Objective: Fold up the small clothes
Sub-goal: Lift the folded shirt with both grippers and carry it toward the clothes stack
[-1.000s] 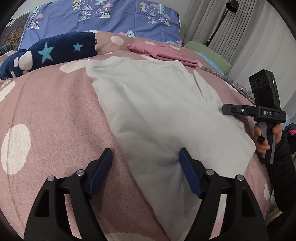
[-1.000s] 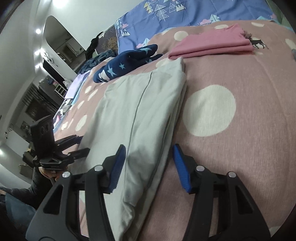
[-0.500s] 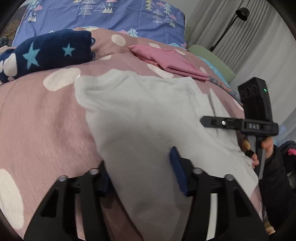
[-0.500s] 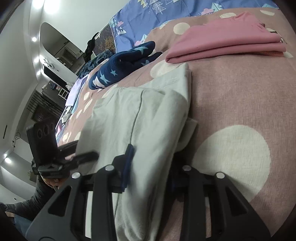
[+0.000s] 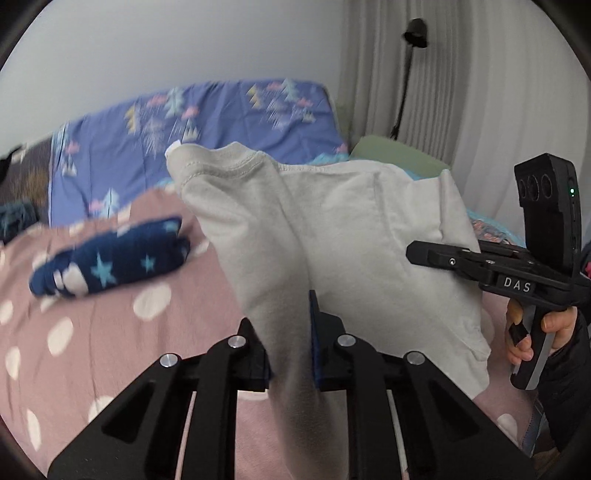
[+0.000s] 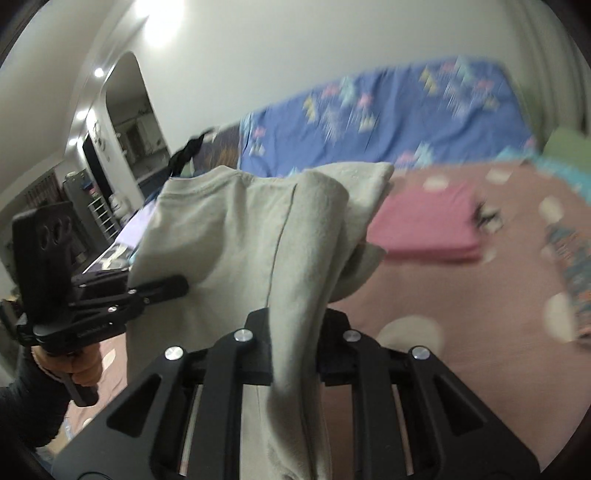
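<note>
A pale grey shirt (image 5: pixel 362 229) hangs lifted off the pink dotted bedcover (image 5: pixel 92 332), stretched between both grippers. My left gripper (image 5: pixel 290 325) is still closing, its pads pressing a bunched fold at the shirt's near-left edge. My right gripper (image 6: pixel 295 321) is also still closing and pinches a fold at the near-right edge of the shirt (image 6: pixel 229 236). Each gripper shows in the other's view, hand-held beside the cloth: the right gripper (image 5: pixel 417 254) and the left gripper (image 6: pixel 177 286). The collar points away from me at the top.
A rolled navy garment with stars (image 5: pixel 110 258) lies on the bedcover to the left. A folded pink garment (image 6: pixel 424 229) rests further back on the right. A blue tree-print pillow (image 5: pixel 221 122) lines the headboard wall; a floor lamp (image 5: pixel 413 33) and curtains stand at the right.
Both grippers closed onto the near edge of the grey shirt and rose, lifting it from lying flat on the bed to hanging in the air.
</note>
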A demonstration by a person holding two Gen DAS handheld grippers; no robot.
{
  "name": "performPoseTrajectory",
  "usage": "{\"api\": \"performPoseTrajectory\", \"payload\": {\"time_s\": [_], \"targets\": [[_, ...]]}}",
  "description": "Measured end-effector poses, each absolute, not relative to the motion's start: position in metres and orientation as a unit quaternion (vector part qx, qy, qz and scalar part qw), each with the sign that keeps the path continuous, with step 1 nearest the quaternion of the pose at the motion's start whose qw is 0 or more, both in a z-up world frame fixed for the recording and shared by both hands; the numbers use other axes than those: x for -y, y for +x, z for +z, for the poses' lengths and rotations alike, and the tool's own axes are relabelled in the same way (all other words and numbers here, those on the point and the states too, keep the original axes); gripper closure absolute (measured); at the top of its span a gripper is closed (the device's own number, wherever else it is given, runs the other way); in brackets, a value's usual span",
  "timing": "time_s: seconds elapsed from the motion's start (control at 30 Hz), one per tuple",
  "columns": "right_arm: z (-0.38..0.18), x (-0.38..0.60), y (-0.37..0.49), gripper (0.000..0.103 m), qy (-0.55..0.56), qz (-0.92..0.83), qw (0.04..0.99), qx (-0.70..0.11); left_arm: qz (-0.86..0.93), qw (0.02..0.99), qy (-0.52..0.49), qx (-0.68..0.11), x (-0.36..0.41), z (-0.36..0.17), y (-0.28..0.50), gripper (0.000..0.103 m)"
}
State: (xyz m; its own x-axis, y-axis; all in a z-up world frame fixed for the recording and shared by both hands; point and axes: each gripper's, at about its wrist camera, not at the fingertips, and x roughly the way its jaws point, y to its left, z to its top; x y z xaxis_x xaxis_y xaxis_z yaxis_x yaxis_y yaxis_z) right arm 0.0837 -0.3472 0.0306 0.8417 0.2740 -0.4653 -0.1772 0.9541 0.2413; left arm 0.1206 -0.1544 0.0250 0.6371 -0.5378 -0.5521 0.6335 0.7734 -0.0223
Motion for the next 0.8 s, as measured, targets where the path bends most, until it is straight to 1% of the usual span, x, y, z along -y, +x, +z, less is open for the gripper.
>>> {"api": "performPoseTrajectory", "payload": {"time_s": [0.13,0.33,0.57,0.8], "targets": [[0.057,0.371,0.039,0.088,0.072,0.076,0.973,-0.207,-0.334,0.907,0.110,-0.229,0.189,0.048,0.095,0.087],[0.076,0.419,-0.020,0.088,0.056,0.005,0.983,-0.177,-0.375,0.895,0.146,-0.194,0.264,0.065,0.066,0.087],[0.077,0.488,-0.059,0.088,0.073,-0.067,0.982,-0.163,-0.425,0.872,0.172,-0.174,0.348,0.070,0.046,0.087],[0.075,0.543,-0.076,0.088,0.088,-0.126,0.975,-0.158,-0.454,0.852,0.207,-0.157,0.417,0.063,0.035,0.087]]}}
